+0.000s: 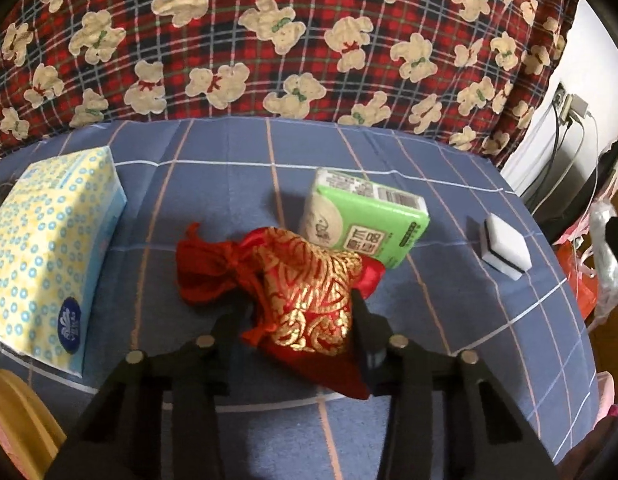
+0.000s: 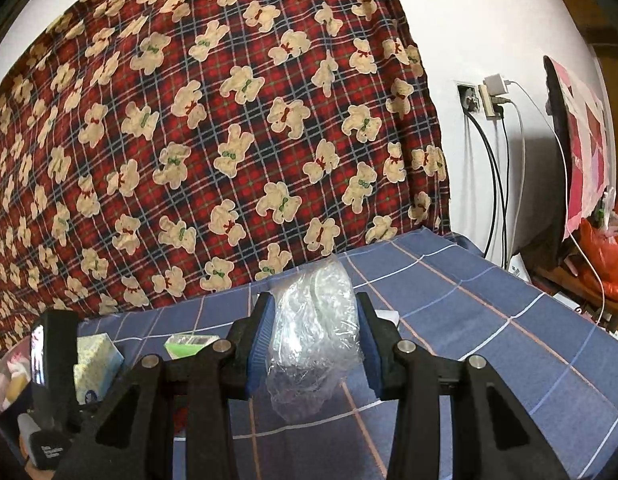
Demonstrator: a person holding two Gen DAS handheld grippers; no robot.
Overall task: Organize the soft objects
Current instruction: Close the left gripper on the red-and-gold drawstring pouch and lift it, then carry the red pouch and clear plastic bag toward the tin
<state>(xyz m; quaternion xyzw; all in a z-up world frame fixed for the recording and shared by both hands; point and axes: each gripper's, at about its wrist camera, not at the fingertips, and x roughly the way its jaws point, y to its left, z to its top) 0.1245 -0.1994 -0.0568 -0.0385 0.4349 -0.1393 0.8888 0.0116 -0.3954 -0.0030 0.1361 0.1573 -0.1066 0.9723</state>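
Between the black fingers of the left gripper (image 1: 297,312), a red and gold drawstring pouch (image 1: 305,300) is lying on the blue checked cloth (image 1: 229,184), and the jaws are pinching its body from both sides while its tied neck is pointing away to the left. Just behind the pouch, and touching its far corner, a green tissue pack (image 1: 369,220) is sitting at an angle, and off to the right, well apart, a small white sponge block with a dark band (image 1: 507,246) is resting near the edge of the cloth. On the far left a yellow and blue dotted tissue pack (image 1: 49,248) is lying flat. Behind everything, a red plaid blanket printed with bears (image 1: 269,40) is rising like a wall. Over on the other side, the right gripper (image 2: 315,336) is holding a crumpled clear plastic bag (image 2: 313,344) between its blue pads (image 2: 261,340), squeezed in from left and right above the same cloth. Beyond it, chargers and cables (image 2: 493,96) are hanging from a socket on the white wall.
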